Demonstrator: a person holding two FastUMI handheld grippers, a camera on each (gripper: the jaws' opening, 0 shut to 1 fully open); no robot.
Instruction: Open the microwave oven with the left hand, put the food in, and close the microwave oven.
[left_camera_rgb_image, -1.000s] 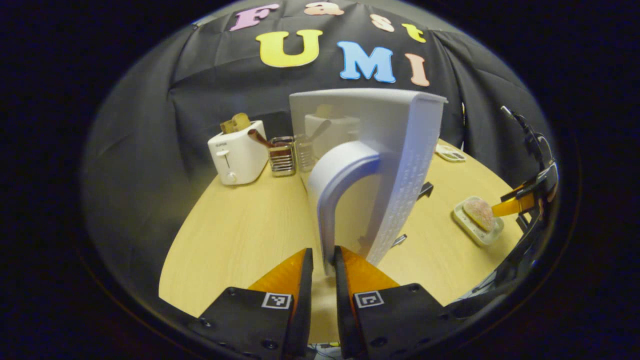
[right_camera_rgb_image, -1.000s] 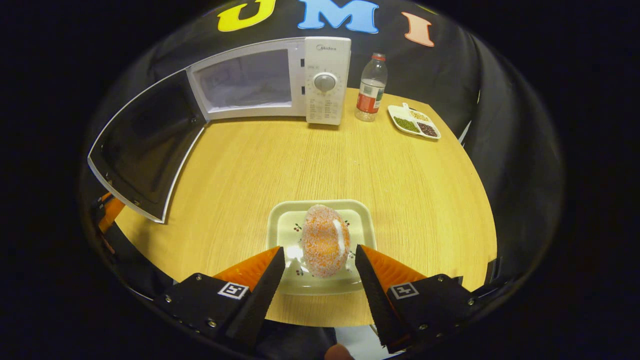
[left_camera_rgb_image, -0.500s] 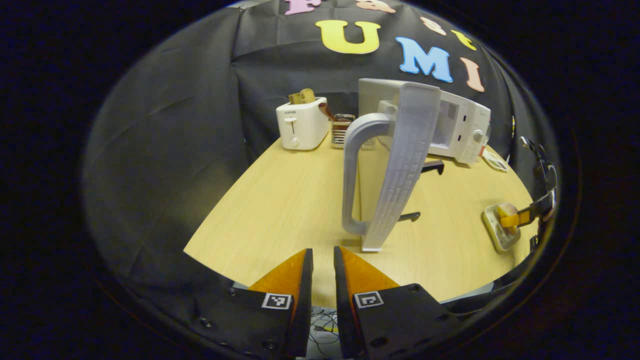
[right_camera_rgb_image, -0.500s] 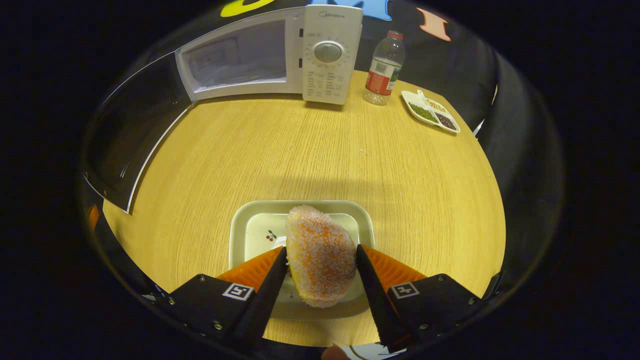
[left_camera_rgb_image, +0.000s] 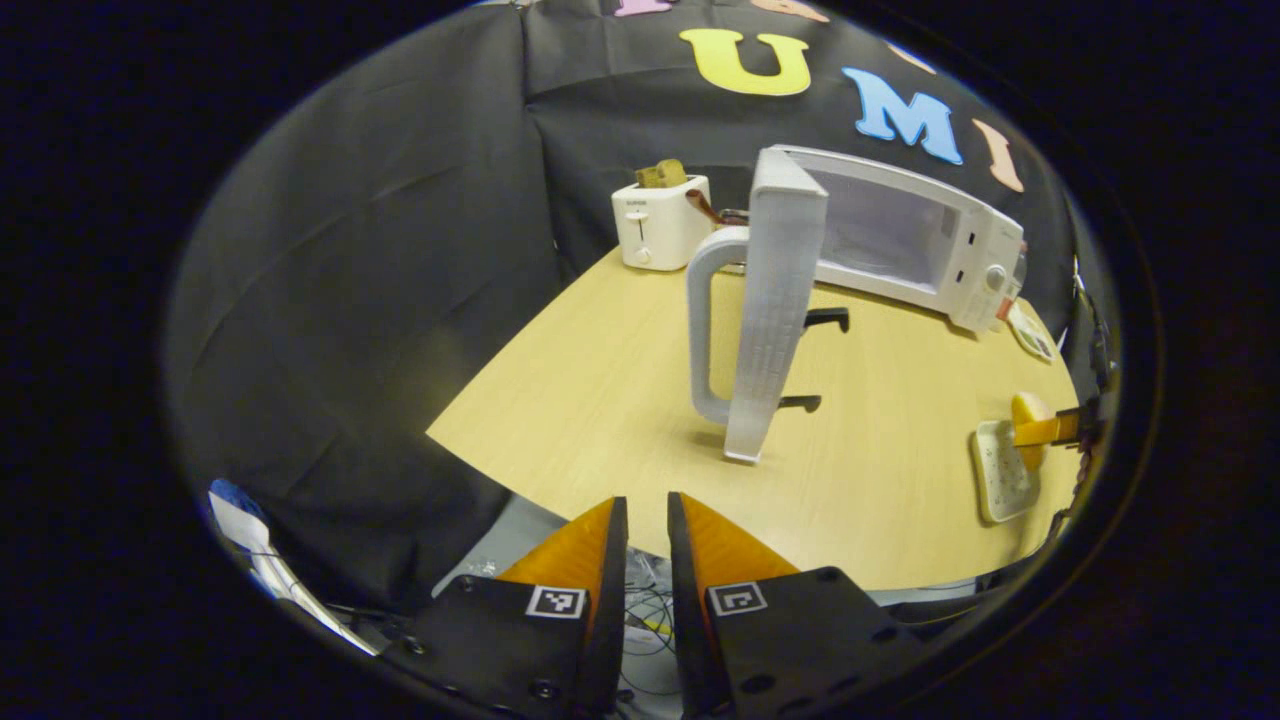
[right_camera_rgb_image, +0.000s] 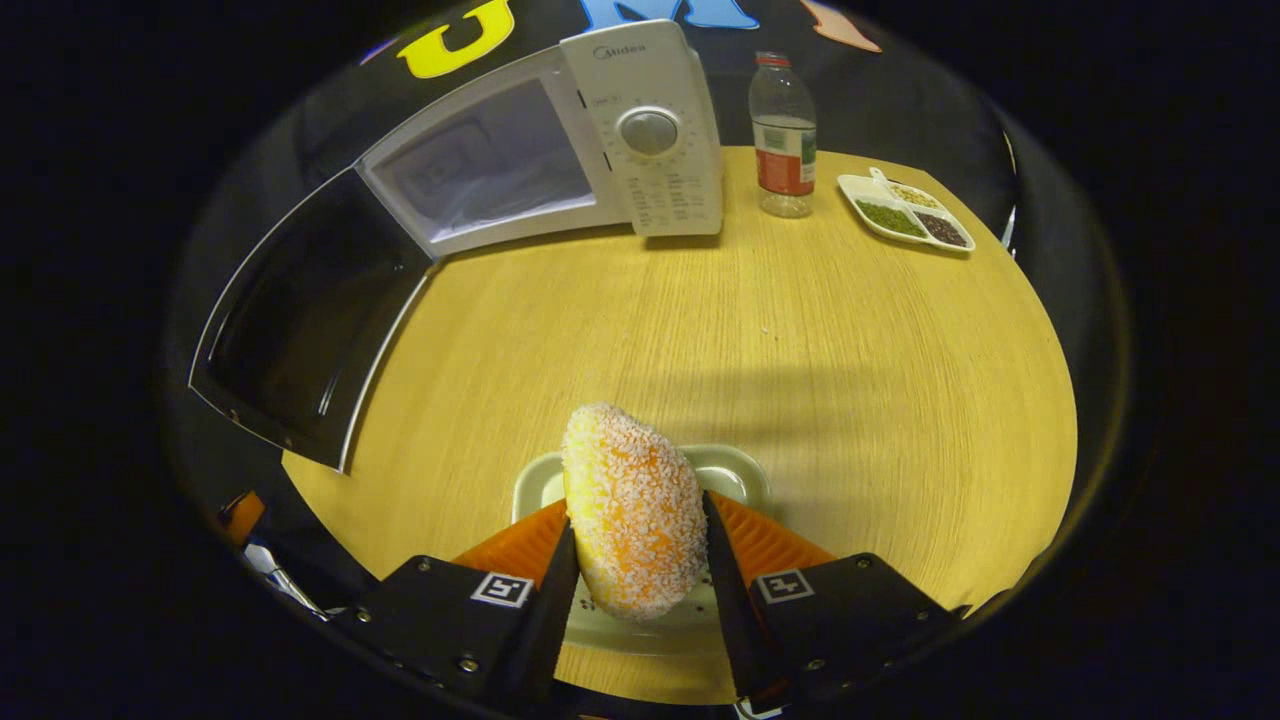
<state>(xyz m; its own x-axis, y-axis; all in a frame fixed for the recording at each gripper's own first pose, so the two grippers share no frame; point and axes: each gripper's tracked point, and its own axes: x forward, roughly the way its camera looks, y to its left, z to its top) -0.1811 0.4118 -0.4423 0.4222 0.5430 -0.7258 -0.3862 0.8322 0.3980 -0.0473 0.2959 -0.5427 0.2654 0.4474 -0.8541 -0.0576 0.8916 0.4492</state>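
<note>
Right hand-held gripper (right_camera_rgb_image: 640, 590): both fingers pressed on the flanks of the food, a crumb-coated orange bun (right_camera_rgb_image: 632, 505). Bun looks lifted a little above its small cream dish (right_camera_rgb_image: 735, 470), which sits at the near edge of the bench (right_camera_rgb_image: 800, 340).

Left hand-held gripper (left_camera_rgb_image: 646, 545): fingers drawn close with a slim gap, nothing between them. It hangs off the bench's near edge, well apart from the microwave door (left_camera_rgb_image: 775, 310).

Door stands swung wide, its grey handle (left_camera_rgb_image: 705, 330) free. Beyond it the microwave oven (right_camera_rgb_image: 560, 150) shows its cavity (right_camera_rgb_image: 495, 175) open and pale, at the far side of the bench. Near it, a plastic bottle (right_camera_rgb_image: 783, 135) and a divided dish of beans (right_camera_rgb_image: 905, 212); a toaster (left_camera_rgb_image: 660, 225) sits left of the oven.

Judgement: opening is done; loading is the step in hand. Next move calls for carrying the bun forward and leftward across the bench into the cavity, passing inside the open door. Firm grip needed; the crumb coat may slip.
</note>
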